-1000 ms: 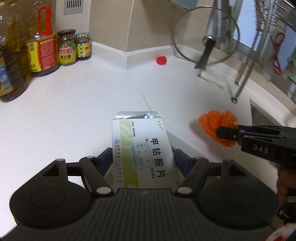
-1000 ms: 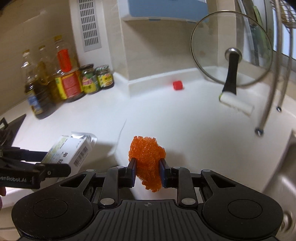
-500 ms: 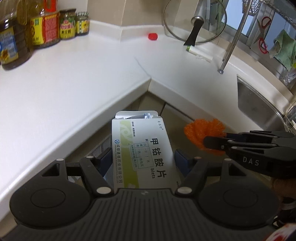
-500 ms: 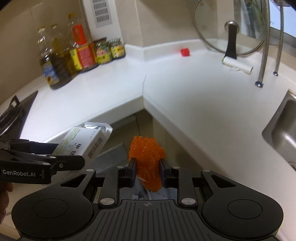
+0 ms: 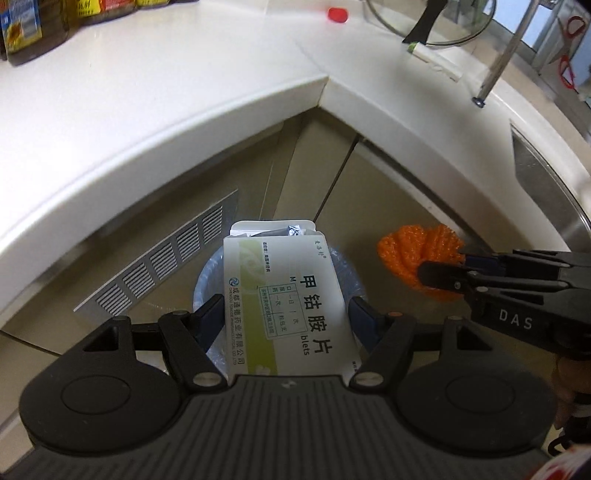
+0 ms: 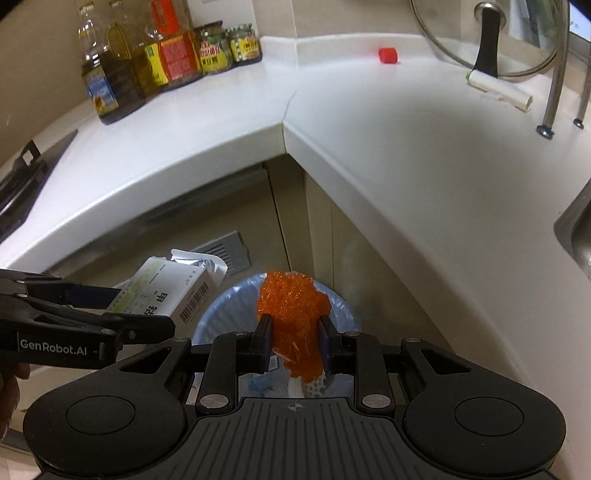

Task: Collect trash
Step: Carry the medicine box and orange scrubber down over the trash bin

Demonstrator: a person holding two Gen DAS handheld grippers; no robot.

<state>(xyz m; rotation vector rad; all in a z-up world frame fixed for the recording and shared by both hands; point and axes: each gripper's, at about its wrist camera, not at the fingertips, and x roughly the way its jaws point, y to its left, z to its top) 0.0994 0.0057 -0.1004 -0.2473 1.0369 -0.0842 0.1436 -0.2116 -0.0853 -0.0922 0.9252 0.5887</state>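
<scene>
Left gripper (image 5: 286,314) pinches a box (image 5: 288,299), right gripper (image 6: 293,341) pinches orange mesh (image 6: 291,310), both above the bin (image 6: 341,306) at frame centre

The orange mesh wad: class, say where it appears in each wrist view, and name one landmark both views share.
Left wrist view: orange mesh wad at right of centre, pinched by the right gripper entering from the right.
Right wrist view: lower centre, between that gripper's fingers, above the bin.
Shared landmark: red bottle cap on the countertop.
</scene>
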